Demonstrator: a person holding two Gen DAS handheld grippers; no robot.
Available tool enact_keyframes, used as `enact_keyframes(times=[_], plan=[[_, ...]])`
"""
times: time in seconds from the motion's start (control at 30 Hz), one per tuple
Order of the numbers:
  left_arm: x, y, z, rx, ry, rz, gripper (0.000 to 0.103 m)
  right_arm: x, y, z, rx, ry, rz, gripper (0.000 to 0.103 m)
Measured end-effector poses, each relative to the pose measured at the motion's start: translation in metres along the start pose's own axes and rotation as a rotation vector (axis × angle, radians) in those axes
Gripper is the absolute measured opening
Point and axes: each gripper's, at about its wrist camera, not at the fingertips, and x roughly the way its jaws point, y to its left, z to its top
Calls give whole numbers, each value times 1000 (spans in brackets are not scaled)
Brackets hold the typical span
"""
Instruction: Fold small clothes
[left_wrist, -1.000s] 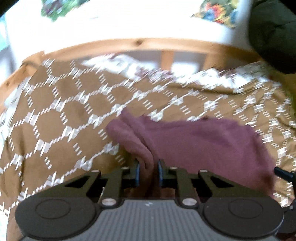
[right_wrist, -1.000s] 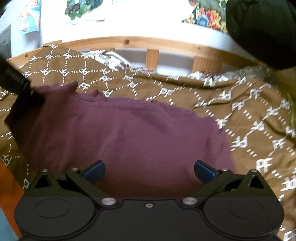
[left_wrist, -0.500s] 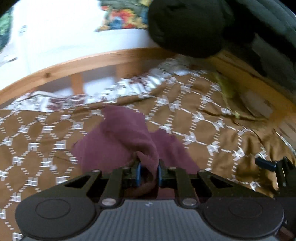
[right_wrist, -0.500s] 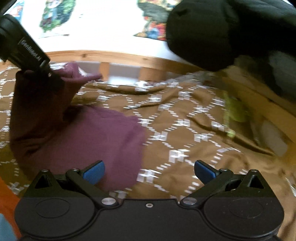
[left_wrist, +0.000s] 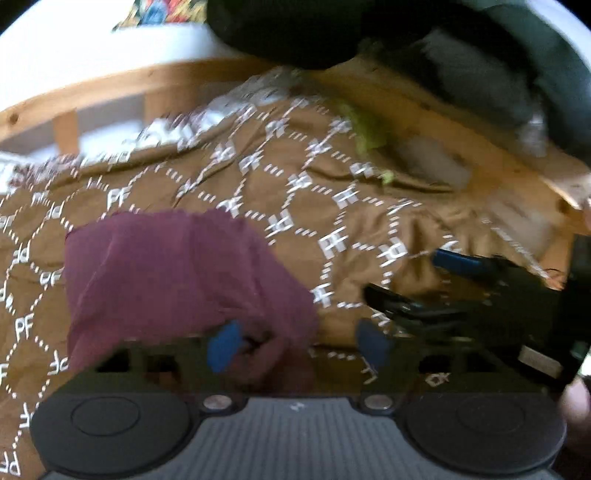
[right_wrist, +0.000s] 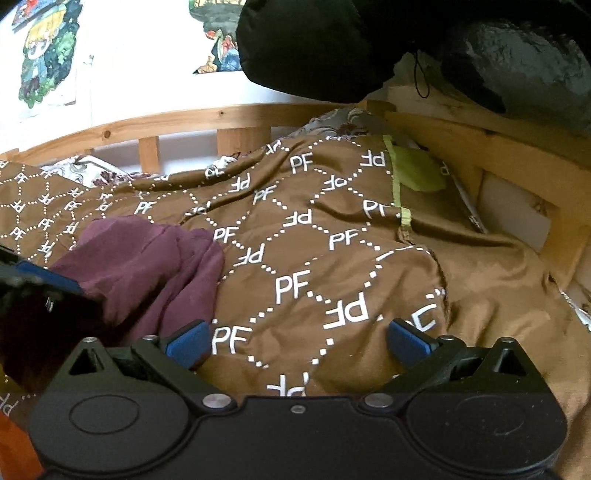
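Observation:
A maroon garment (left_wrist: 177, 280) lies bunched and folded over on the brown "PF" bedspread (left_wrist: 295, 206). My left gripper (left_wrist: 299, 347) hovers at its near edge with jaws opening. A loose fold of cloth sits between them by the left pad, and the pads do not press on it. My right gripper (right_wrist: 299, 343) stands open over bare bedspread, just right of the garment (right_wrist: 147, 266), with nothing between its fingers. The left wrist view also shows the right gripper (left_wrist: 424, 284) at the right. One blue fingertip (right_wrist: 48, 278) of the left gripper shows at the right wrist view's left edge.
A wooden bed rail (right_wrist: 229, 118) runs along the back and right side. A bulky black garment (right_wrist: 317, 48) hangs over the far right corner. A lime green cloth (right_wrist: 413, 173) lies by the right rail. Posters (right_wrist: 44, 55) hang on the white wall.
The left gripper's jaws, shut on a raised fold of the maroon garment before, have spread apart and the cloth has dropped onto the bedspread. Both views swung right.

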Motion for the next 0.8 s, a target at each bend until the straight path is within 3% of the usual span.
enact_keyframes(times=[0.13, 0.2, 0.27, 0.43, 0.67, 0.8], plan=[[-23, -10, -11, 80, -79, 44, 94, -8, -2, 1, 18, -116, 65, 102], [-36, -9, -17, 80, -120, 63, 103, -8, -2, 3, 26, -145, 111, 102], [-46, -4, -27, 84, -148, 106, 103, -4, -3, 5, 43, -150, 160, 102], [-52, 15, -48, 101, -129, 221, 103, 16, -5, 9, 146, -109, 311, 102], [-40, 30, -68, 134, -50, 278, 103, 50, 20, 40, 190, -39, 605, 98], [-27, 23, -73, 226, -20, 316, 102, 70, 45, 46, 136, 55, 638, 86]])
